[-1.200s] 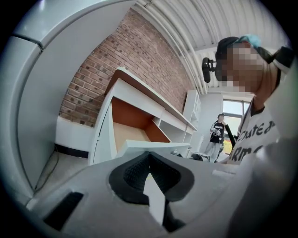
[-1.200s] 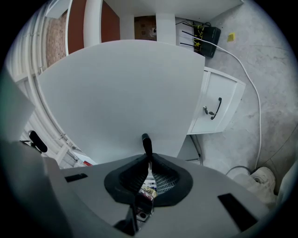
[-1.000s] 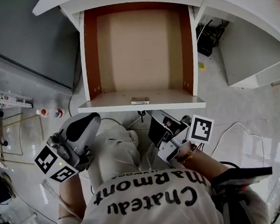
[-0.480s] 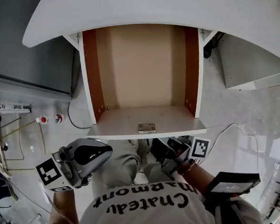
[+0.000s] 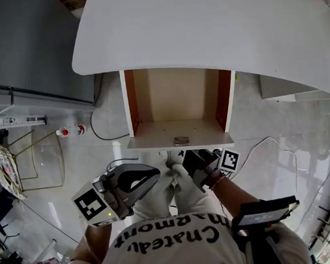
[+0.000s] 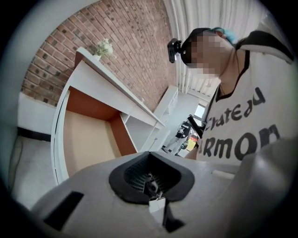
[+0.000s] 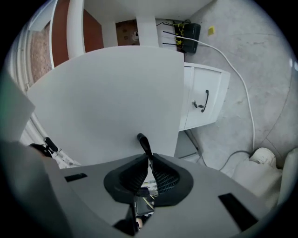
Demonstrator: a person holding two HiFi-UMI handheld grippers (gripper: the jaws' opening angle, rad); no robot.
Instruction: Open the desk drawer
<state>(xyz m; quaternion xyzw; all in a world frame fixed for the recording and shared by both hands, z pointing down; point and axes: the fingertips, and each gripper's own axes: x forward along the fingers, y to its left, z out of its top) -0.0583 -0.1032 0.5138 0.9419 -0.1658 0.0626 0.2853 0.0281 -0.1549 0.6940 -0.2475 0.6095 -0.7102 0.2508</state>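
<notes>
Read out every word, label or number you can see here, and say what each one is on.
"Chateau Marmont": black print on the person's white T-shirt.
Small grey plate on the front edge of the white drawer: too small to read.
Black-and-white square markers on the white cubes: patterns, no words.

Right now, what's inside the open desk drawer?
The visible part of the drawer shows only its bare tan bottom, with nothing in it. The desk top covers its rear, so that part is unseen.

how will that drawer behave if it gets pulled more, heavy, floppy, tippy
Probably light: the drawer looks empty. Likely stiff, given its board walls. It already sticks out from the desk, so the right gripper pulling its handle further might tip it.
</notes>
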